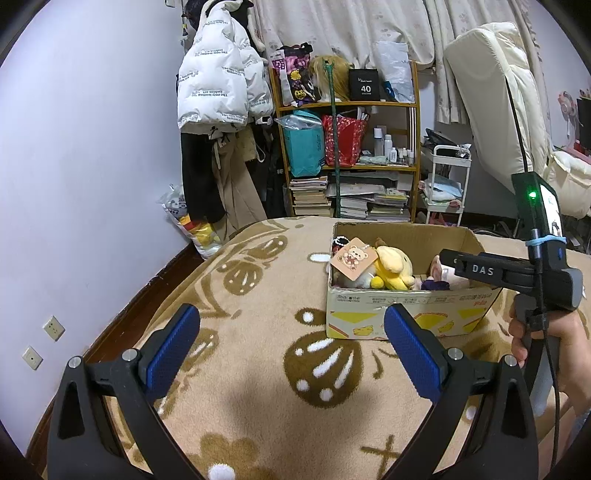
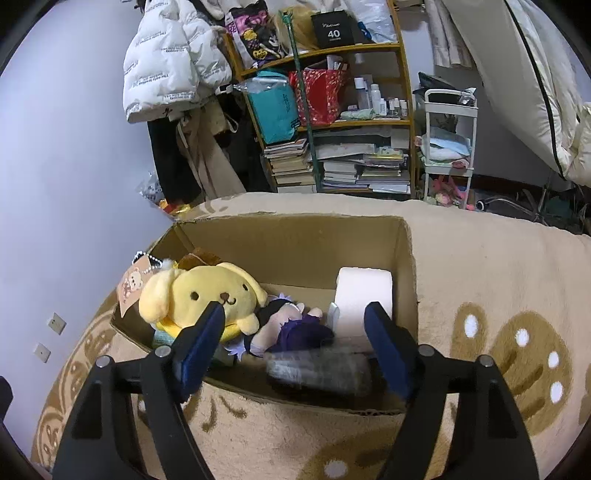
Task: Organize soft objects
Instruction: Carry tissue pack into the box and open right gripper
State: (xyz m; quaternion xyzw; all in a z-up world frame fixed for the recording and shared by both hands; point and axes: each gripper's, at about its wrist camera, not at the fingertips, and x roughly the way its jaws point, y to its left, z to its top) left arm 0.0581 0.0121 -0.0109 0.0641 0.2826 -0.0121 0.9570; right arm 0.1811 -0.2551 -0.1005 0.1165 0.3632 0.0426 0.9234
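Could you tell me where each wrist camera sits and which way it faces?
Left wrist: behind the open left gripper, low over the blanket, facing the cardboard box; right gripper and hand show.
Right wrist: behind the open right gripper, above the box's near edge, looking in at the yellow plush.
Shared: box, plush, blanket, bookshelf.

bedroom, blanketed bed (image 1: 258, 369), cluttered shelf (image 1: 347, 147), curtains (image 1: 332, 33)
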